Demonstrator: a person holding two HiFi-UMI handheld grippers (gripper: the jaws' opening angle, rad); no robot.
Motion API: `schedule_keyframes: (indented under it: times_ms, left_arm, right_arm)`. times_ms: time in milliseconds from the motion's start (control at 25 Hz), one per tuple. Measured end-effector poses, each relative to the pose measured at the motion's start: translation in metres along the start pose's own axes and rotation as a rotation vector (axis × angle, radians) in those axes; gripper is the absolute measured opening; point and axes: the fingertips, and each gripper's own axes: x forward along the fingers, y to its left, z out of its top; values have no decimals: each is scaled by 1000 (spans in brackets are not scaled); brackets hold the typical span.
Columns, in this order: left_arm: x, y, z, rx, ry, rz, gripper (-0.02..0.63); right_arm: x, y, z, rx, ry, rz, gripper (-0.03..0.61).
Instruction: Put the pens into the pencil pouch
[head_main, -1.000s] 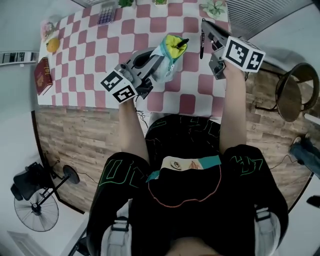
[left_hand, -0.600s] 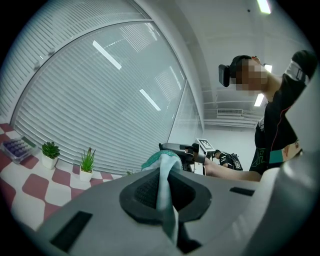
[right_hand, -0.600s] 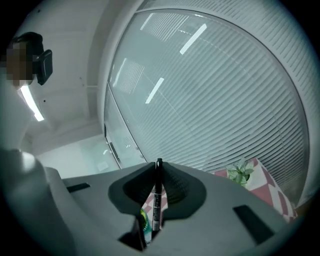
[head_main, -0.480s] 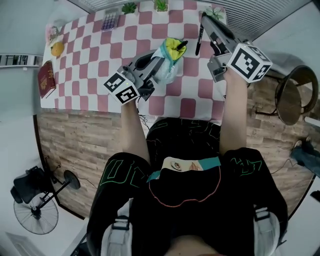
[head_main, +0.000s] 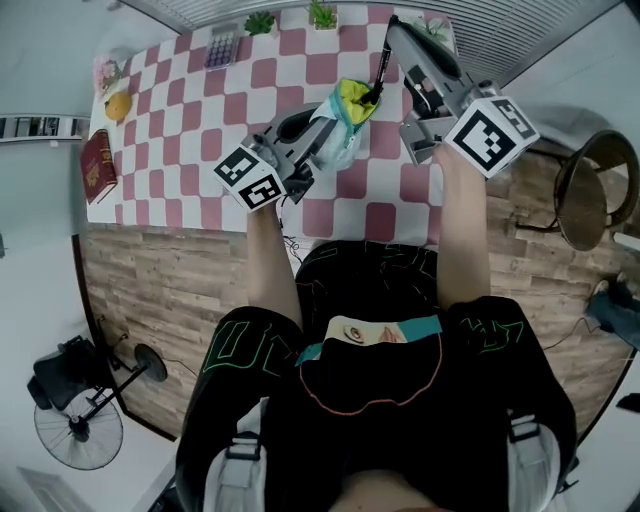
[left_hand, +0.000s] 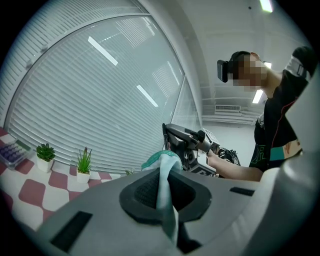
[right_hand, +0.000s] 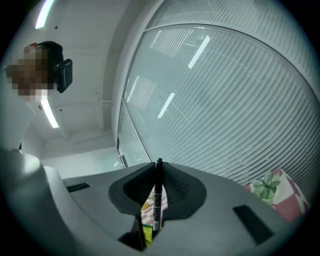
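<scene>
As the head view looks steeply down on the pink-and-white checked worktop (head_main: 200, 130), I log both tongs over its near half.

Left tongs (head_main: 318, 128): clenched on a fold of the pencil pouch (head_main: 342, 125). The jaws are fully together, with the pale teal fabric pinched flat between the pads. In the left gripper view that fabric runs up out of the jaws to a bunched rim. The pouch mouth is turned up and away from me, with the yellow lining showing.

Right tongs (head_main: 392, 35): grasping a black pen (head_main: 380, 72), jaws closed only as far as the barrel allows. In the right gripper view the pen stands upright between the pads, with its top end just above the jaw tips and the printed barrel running down below them.

In the head view the pen hangs down from the tips of the right tongs, its lower end at the pouch mouth against the yellow lining. I cannot tell whether that end is inside the opening or just above it.

Elsewhere on the worktop:
- a red book (head_main: 97, 165) at the left edge
- an orange fruit (head_main: 118, 105) beyond the book
- a calculator (head_main: 222, 45) and small potted plants (head_main: 260, 20) along the far edge

The left gripper view also catches the right tongs close beyond the pouch rim, with window blinds (left_hand: 100, 90) behind
</scene>
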Motion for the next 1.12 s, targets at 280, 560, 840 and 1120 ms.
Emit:
schedule_keyframes:
  times_ms: [280,560,840,1120]
  left_arm:
    - [-1,-3,4,-4,-21,-15,0]
    - [-4,-7,14,-5,-66,-16,0]
    - [-3,-10,19,-13,-91,-24,0]
    - [-2,-9,25,-2,-126,14,0]
  right_arm:
    - [14,11,-15,-28,-7,38,48]
    - [15,22,-20,-64,-43,70,48]
    - [10,32,-14,-166,-93,63,48]
    - [5,30,-19,-175,-88,19,48]
